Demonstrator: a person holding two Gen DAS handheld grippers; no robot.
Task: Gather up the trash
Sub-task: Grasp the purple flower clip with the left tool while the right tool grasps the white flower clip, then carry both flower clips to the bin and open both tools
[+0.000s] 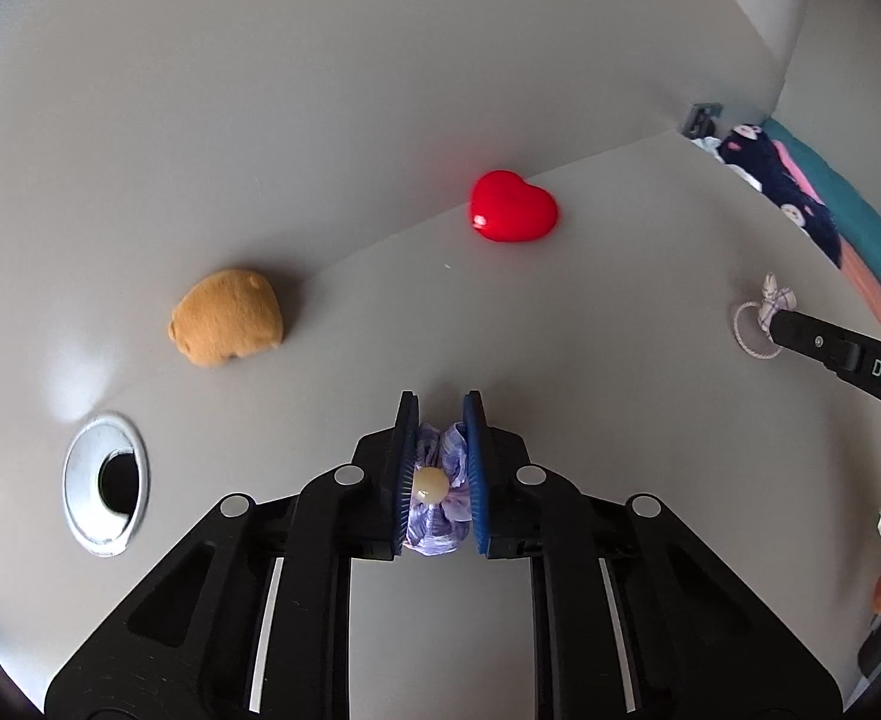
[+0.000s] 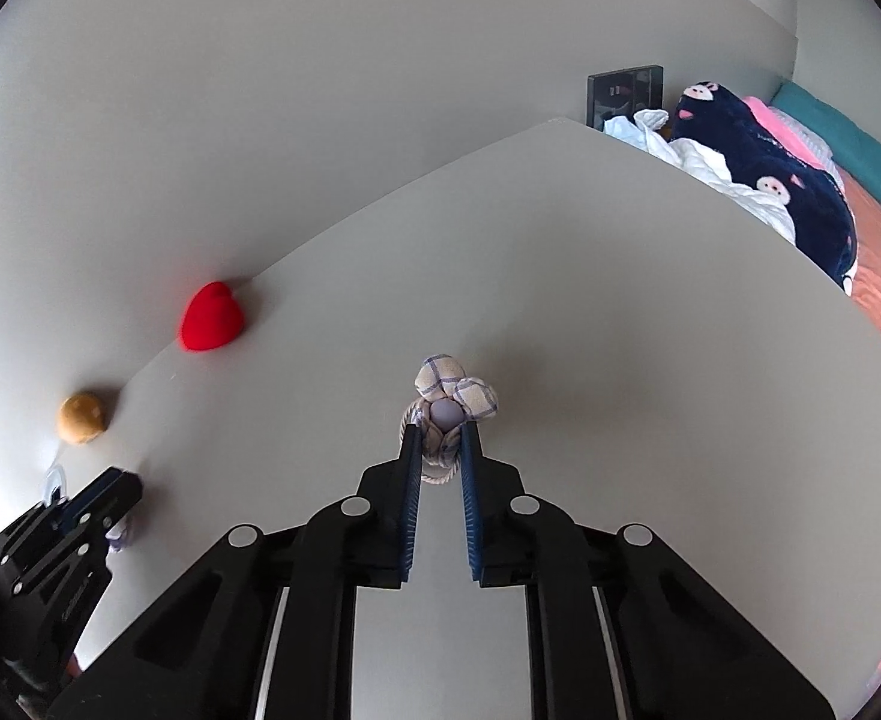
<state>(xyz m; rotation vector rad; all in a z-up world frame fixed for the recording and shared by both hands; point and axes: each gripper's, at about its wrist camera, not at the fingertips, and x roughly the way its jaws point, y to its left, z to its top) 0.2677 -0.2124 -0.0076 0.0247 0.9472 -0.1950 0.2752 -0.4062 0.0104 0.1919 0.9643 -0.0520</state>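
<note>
My left gripper (image 1: 442, 414) is shut on a purple-white fabric flower hair tie (image 1: 438, 498) with a pale bead in its middle, held over the grey desk (image 1: 590, 324). My right gripper (image 2: 439, 435) is shut on a checked fabric bow hair tie (image 2: 454, 397) with a white cord loop, low on the desk (image 2: 620, 312). In the left wrist view the right gripper's fingers (image 1: 785, 324) hold the same bow tie (image 1: 767, 306) at the far right. In the right wrist view the left gripper (image 2: 104, 501) is at the lower left.
A red heart (image 1: 512, 207) (image 2: 211, 317) and a brown plush (image 1: 227, 318) (image 2: 82, 418) lie along the desk's back edge by the wall. A metal cable grommet (image 1: 104, 483) sits at the left. Bedding and a dark plush (image 2: 764, 168) lie beyond the desk's right edge.
</note>
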